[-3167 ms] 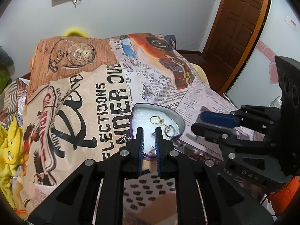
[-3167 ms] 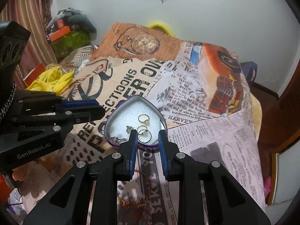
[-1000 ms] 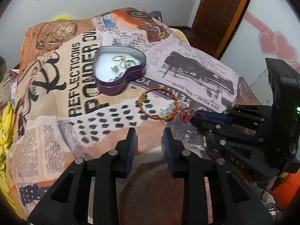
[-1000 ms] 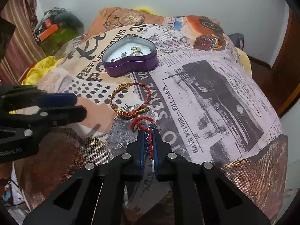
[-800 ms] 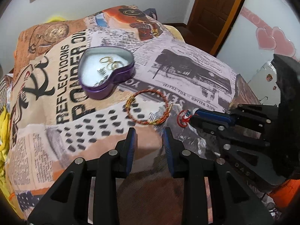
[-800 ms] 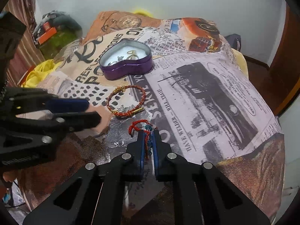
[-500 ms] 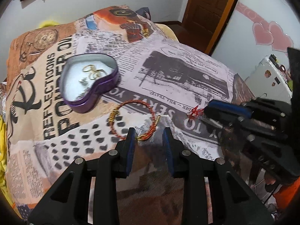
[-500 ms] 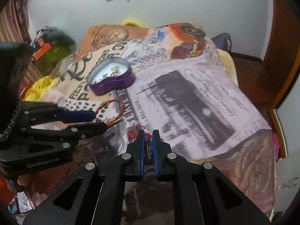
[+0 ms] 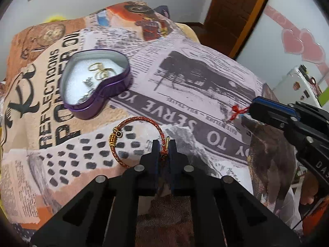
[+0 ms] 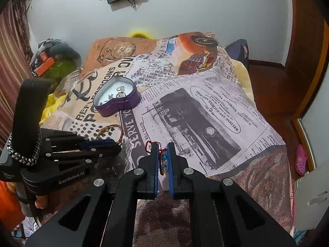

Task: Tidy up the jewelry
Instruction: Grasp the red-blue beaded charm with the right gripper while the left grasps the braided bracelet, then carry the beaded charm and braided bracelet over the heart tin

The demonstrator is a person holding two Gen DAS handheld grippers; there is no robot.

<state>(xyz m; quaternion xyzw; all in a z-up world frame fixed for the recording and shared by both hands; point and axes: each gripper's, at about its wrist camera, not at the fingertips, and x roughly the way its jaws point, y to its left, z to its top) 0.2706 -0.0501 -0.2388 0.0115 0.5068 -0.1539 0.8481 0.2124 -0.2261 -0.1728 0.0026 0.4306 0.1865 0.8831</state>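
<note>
A purple heart-shaped tin (image 9: 96, 84) with several gold and silver rings inside sits on the printed bedspread; it also shows in the right wrist view (image 10: 117, 99). A red braided bangle with gold clasp (image 9: 135, 142) lies near the bed's front edge. My left gripper (image 9: 163, 145) is shut on the bangle's right side. My right gripper (image 10: 162, 147) is shut on a red string bracelet with blue beads (image 10: 162, 158), held just above the bedspread. The string bracelet's red end (image 9: 236, 111) shows at the right gripper's tips in the left wrist view.
The bedspread (image 9: 195, 78) covers the whole bed. A wooden door (image 9: 236, 10) stands at the back right. Clothes and boxes (image 10: 51, 57) pile up left of the bed. A pink shoe (image 10: 301, 160) lies on the floor right.
My left gripper moved forward and closed on the red bangle. My right gripper lifted the red string bracelet off the bedspread and drew back to the right.
</note>
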